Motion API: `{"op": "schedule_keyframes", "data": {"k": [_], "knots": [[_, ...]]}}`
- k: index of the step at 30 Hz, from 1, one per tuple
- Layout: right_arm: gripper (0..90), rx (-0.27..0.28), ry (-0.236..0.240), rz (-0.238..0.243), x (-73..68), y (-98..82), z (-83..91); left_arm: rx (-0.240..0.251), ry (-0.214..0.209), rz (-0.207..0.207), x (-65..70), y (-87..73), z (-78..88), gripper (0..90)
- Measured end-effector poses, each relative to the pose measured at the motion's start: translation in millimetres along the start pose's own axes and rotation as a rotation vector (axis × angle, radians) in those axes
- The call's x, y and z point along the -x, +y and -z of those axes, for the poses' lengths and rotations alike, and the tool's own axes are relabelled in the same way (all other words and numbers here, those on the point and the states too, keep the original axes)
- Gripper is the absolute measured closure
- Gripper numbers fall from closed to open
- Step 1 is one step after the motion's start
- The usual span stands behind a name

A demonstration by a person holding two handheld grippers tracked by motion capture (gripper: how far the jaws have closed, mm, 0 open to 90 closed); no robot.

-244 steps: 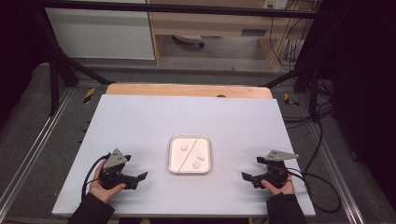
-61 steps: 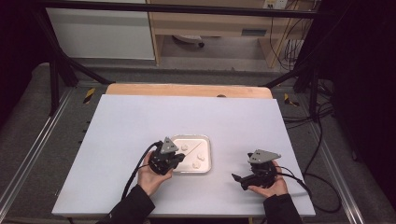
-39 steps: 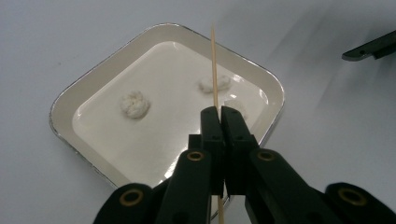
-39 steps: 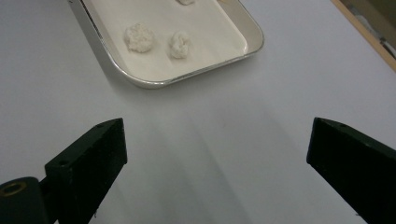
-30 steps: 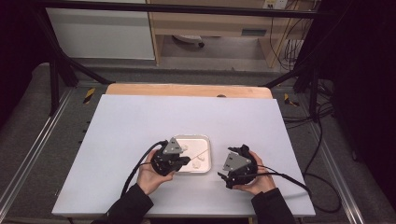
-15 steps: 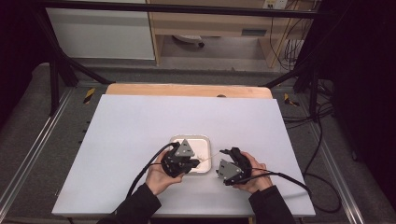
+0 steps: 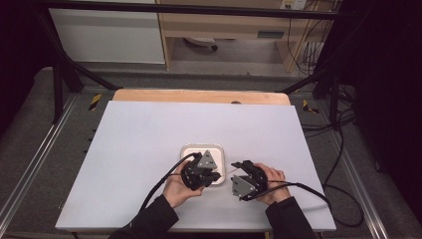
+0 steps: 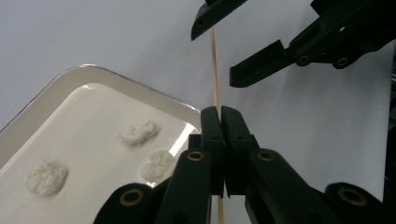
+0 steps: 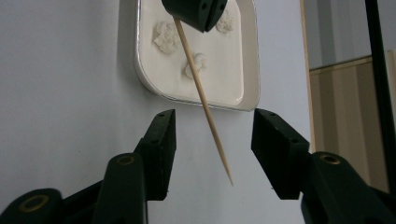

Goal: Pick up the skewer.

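Observation:
My left gripper (image 8: pixel 220 112) is shut on a thin wooden skewer (image 8: pixel 215 65), which sticks out past its tips. It hovers over the near right corner of a white square tray (image 7: pixel 201 149) holding three pale dough lumps (image 8: pixel 138 132). My right gripper (image 9: pixel 212 144) faces it from the right, open. The skewer (image 9: pixel 205 112) hangs between its two jaws and touches neither pad. Those jaws have just been closing. In the high view the left gripper (image 7: pixel 215 175) and the right gripper (image 7: pixel 238 167) nearly meet beside the tray.
The tray (image 9: pixel 140 70) lies on a white tabletop (image 7: pixel 149 139) with a wooden strip (image 7: pixel 199 96) along its far edge. Cables trail from both grippers toward the near edge. Dark frame bars stand at the far corners.
The left gripper has shifted right, off the tray's middle toward the right gripper. The right gripper has kept its place beside the tray. Earlier both hands came in from the table's sides.

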State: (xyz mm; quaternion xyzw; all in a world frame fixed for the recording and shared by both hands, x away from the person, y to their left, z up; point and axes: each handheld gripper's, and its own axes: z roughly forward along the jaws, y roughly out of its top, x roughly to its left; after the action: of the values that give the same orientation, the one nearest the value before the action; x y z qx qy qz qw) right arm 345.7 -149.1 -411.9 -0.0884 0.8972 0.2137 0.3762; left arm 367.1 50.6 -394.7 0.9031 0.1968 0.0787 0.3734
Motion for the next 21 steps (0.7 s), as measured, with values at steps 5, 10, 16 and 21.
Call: {"op": "schedule_keyframes", "data": {"k": [5, 10, 16, 21], "knots": [[63.3, -0.003, 0.014, 0.050, -1.8, 0.8, -0.5, -0.005, -0.015, -0.012, 2.8, 2.8, -3.1, 88.8], [69.8, -0.003, 0.032, 0.098, -2.7, 0.5, -1.4, -0.001, -0.022, -0.016, 4.9, 4.5, -5.3, 88.8], [78.2, -0.006, 0.054, 0.155, -3.6, -0.3, -2.0, -0.010, -0.030, -0.019, 5.4, 5.0, -6.6, 88.8], [82.2, -0.011, 0.062, 0.185, -4.4, -0.4, -1.9, -0.014, -0.033, -0.022, 6.1, 5.2, -7.4, 88.8]]}}
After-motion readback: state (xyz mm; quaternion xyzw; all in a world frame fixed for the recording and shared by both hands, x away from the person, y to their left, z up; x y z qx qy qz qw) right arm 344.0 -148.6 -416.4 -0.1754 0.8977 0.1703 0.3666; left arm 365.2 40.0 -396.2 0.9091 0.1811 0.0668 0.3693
